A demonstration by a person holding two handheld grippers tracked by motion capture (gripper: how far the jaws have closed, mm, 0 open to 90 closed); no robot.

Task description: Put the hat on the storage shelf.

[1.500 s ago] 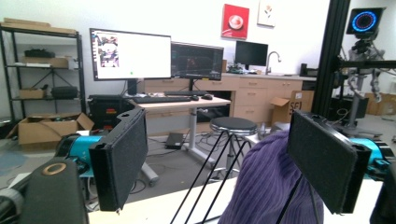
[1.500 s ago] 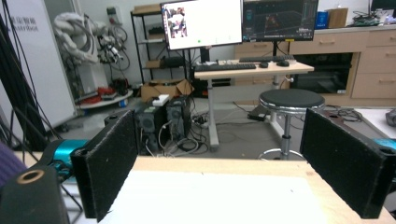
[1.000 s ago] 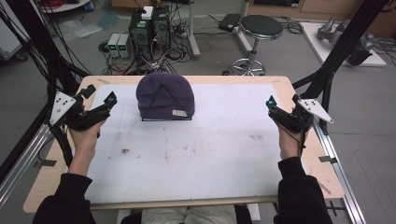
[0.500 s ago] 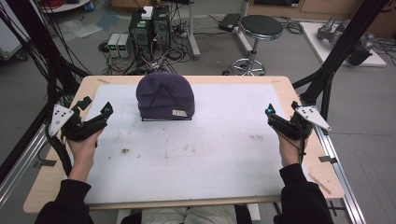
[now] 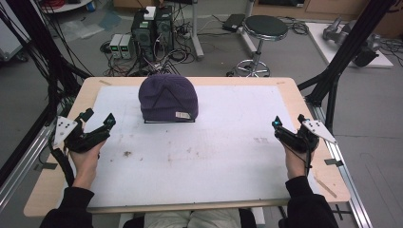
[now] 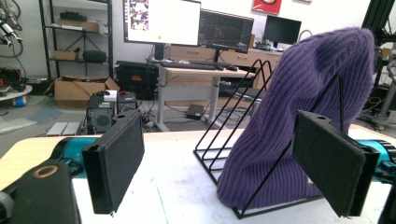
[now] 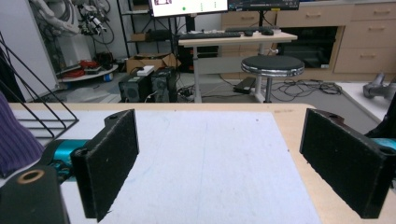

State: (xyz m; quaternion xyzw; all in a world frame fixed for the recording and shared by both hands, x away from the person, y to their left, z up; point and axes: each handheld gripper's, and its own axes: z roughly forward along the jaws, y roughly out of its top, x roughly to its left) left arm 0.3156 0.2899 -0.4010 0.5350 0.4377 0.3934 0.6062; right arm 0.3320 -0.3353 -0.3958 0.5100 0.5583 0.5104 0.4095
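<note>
At twelve o'clock on the worktop [image 5: 228,156], a purple beanie [image 5: 167,97] drapes over a black wire rack [image 6: 233,140]. The left gripper [image 5: 98,122] at nine o'clock and the right gripper [image 5: 287,124] at three o'clock both gape wide, holding nothing, well apart from it.

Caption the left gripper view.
Open left gripper faces a purple ribbed knit beanie draped on a black wire rack.

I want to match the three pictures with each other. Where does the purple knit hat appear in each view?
High view: purple knit hat, upper middle, on the table's far side.
Left gripper view: right of centre, draped over the black wire rack.
Right gripper view: far left edge.
Shared landmark: the black wire rack.
</note>
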